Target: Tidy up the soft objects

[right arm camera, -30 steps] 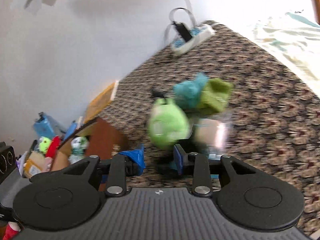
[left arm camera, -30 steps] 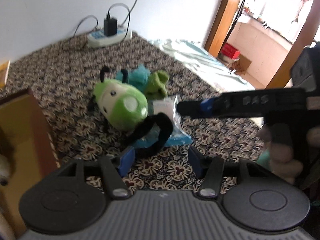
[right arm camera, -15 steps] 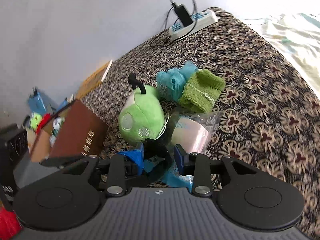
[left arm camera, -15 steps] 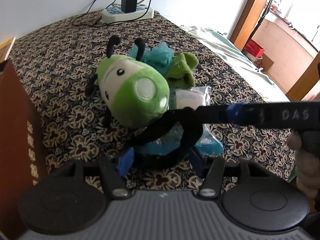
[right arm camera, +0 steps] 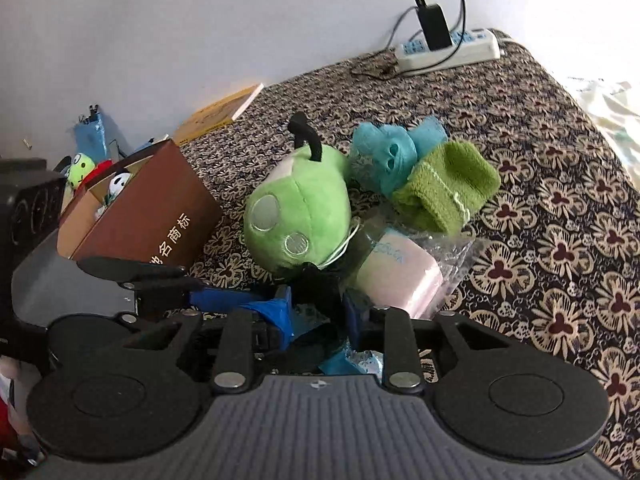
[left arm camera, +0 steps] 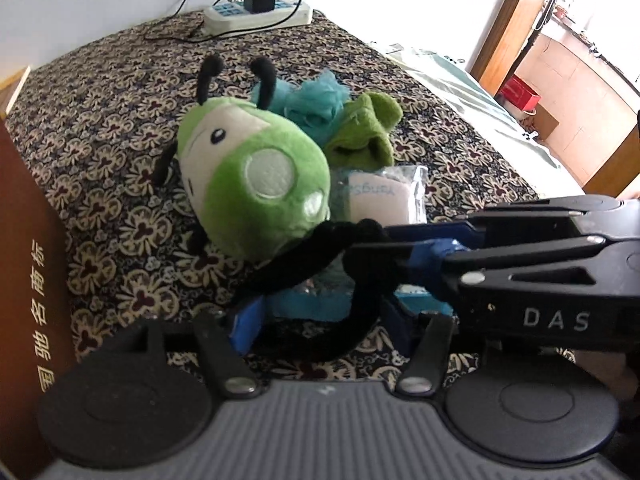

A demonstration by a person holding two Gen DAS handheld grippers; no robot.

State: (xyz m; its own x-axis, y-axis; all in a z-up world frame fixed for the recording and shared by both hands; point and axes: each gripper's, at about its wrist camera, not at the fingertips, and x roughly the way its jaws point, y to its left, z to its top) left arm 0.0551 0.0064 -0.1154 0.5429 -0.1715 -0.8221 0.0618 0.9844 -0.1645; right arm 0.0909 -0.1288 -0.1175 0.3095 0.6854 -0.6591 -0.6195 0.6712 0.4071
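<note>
A green plush toy (left arm camera: 256, 192) with black limbs lies on the patterned bedcover (left arm camera: 100, 100). My left gripper (left arm camera: 324, 326) is just below it. Its jaws are closing, with a loop of black limb (left arm camera: 352, 332) and a blue packet (left arm camera: 312, 300) between the pads, which do not clearly press. My right gripper (left arm camera: 372, 240) reaches in from the right. Its jaws are closing and pinch another black limb. In the right wrist view that gripper (right arm camera: 316, 314) grips the limb under the plush (right arm camera: 296, 216). The left gripper's fingers (right arm camera: 160, 270) enter from the left.
A teal cloth (left arm camera: 316, 100), a green knitted piece (left arm camera: 364, 132) and a tissue pack in clear plastic (left arm camera: 380, 196) lie against the plush. A brown box (right arm camera: 148, 208) holding small toys stands at the left. A power strip (left arm camera: 256, 16) and a book (right arm camera: 220, 112) lie by the wall.
Both grippers have come down onto the plush toy. The right gripper's jaws have narrowed onto a black limb. The plush now fills more of both views.
</note>
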